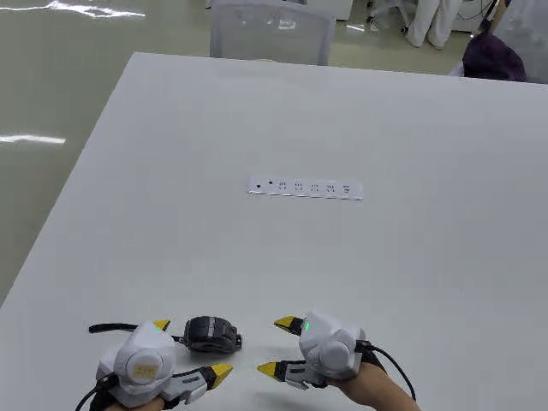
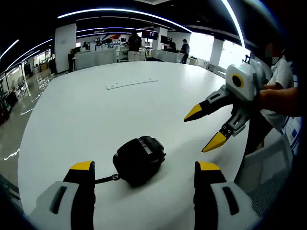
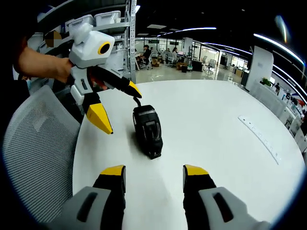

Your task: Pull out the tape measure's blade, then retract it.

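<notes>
near the front edge of the white table (image 1: 411, 282) the black tape measure (image 1: 211, 334) is seen lying, its blade not yet drawn out. a thin black strap (image 1: 111, 327) is trailed from it towards the table's left edge.

the left gripper (image 1: 191, 348) is held with jaws spread wide and nothing between the pads; in its own view the tape measure is seen just ahead of the yellow tips, in line with the gap, untouched. the right gripper (image 1: 276, 346) is likewise held agape and empty, just beside the tape measure on the other side, its tips pointed at the case.

surface: matt white, bare apart from a white power strip (image 1: 305, 187) set flat near the middle, well apart from the work.

room: a grey mesh chair (image 1: 272, 32) is pushed up to the far edge. the floor (image 1: 51, 94) is pale and glossy, with lamp glare caught on it. long ceiling light strips (image 2: 120, 10) are noted over an open office. shelving (image 3: 103, 21) with pale bins is seen in the right gripper view, and people (image 2: 134, 42) are seen standing far off.
</notes>
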Action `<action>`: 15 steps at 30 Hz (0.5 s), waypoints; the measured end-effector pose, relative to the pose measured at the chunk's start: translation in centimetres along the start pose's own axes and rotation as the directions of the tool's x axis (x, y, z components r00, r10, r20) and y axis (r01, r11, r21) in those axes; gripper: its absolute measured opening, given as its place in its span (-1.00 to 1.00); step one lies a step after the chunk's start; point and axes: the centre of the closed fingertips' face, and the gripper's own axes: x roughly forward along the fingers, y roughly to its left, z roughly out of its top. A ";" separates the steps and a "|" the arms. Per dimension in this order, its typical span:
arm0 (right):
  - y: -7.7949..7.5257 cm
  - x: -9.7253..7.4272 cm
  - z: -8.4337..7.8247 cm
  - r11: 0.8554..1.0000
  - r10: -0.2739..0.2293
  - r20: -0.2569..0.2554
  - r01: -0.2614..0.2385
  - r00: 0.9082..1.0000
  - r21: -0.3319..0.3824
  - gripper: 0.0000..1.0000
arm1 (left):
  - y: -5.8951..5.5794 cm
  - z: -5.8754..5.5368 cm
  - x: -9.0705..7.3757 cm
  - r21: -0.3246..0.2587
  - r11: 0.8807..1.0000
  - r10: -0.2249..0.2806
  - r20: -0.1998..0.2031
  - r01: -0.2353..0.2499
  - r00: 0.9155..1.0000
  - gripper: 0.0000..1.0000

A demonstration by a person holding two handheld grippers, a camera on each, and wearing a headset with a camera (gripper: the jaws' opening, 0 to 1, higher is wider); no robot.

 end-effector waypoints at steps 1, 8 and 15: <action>-0.1 -0.5 0.0 1.000 -0.018 0.005 0.018 1.000 0.023 -0.02 | 0.0 0.1 -0.3 0.009 1.000 -0.002 0.001 0.002 1.000 0.68; -0.3 -3.3 -0.3 0.989 -0.100 0.028 0.096 0.995 0.116 0.15 | 0.7 0.5 -2.0 0.027 1.000 0.003 0.031 -0.004 1.000 0.70; 0.0 -5.8 -0.8 0.975 -0.167 0.029 0.160 0.986 0.153 0.34 | 0.9 0.3 -3.1 0.041 0.999 -0.001 0.030 0.000 1.000 0.73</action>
